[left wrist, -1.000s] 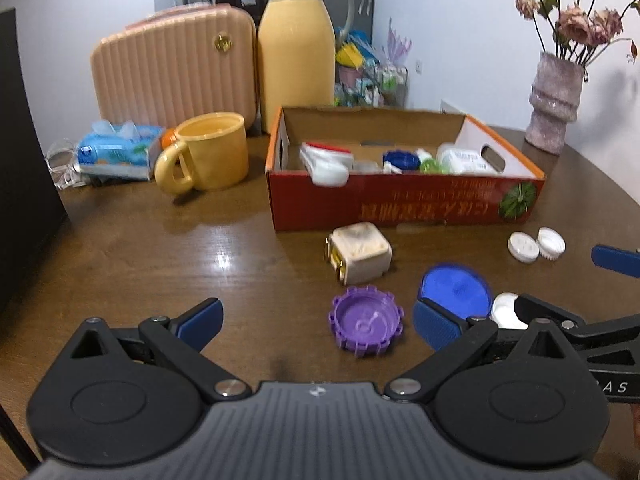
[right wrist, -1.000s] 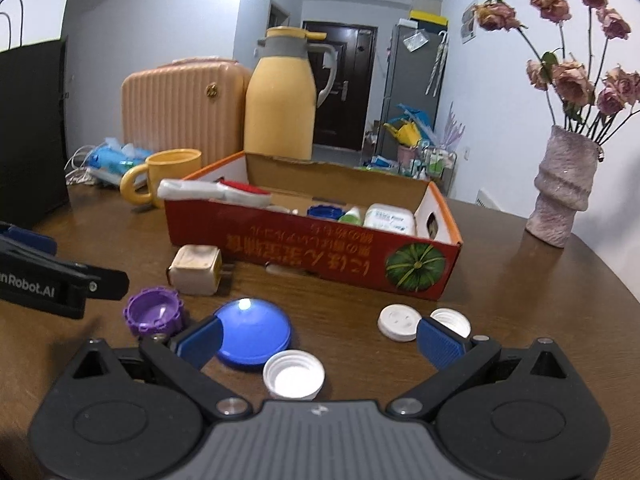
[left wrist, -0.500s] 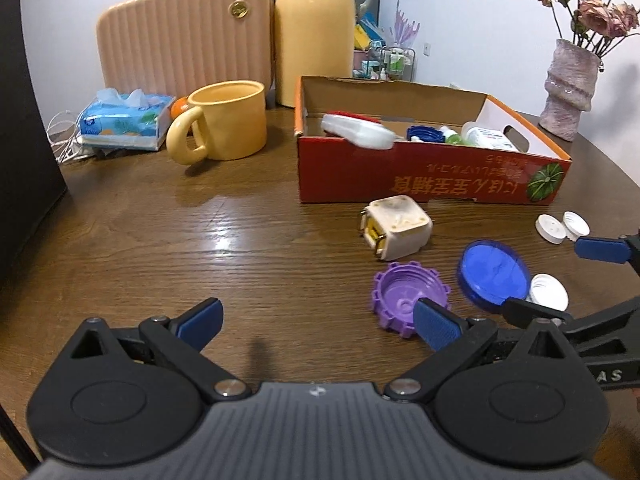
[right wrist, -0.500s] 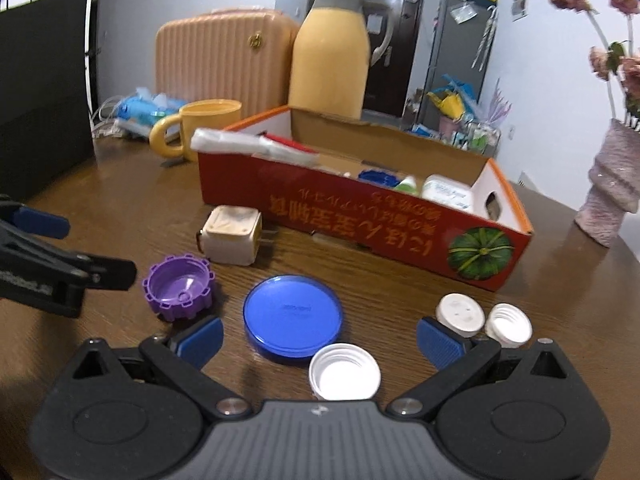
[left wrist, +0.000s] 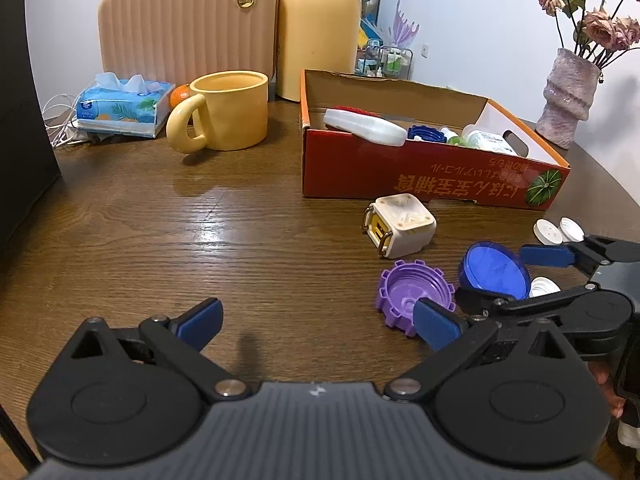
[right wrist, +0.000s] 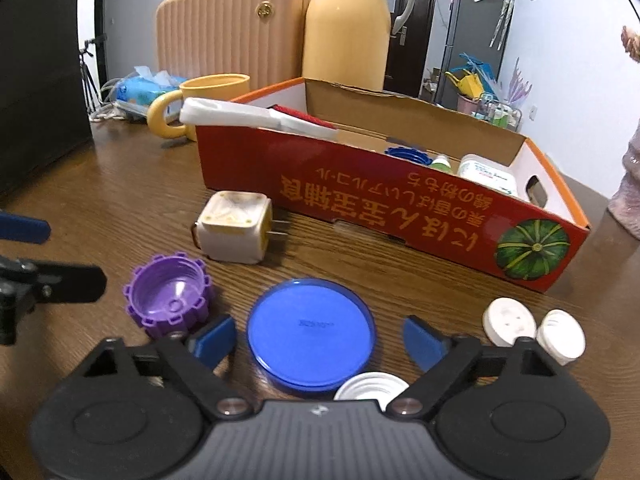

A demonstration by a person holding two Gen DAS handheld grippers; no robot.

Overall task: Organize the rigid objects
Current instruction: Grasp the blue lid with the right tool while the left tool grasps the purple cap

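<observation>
My right tongs (right wrist: 316,340) have dropped in and begun narrowing around the blue lid (right wrist: 311,334) lying flat on the surface (right wrist: 120,184), not yet pinching; left tongs (left wrist: 316,320) spread, empty; lid looks light, stiff, slippery, so grip opposite rim edges.

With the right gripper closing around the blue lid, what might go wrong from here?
1. The right gripper has been closing on the flat blue lid; its pads may slide over the low rim.
2. A white cap lies against the lid's near edge and could get knocked.
3. The left gripper hovers close by the purple cap; the two could collide.
</observation>
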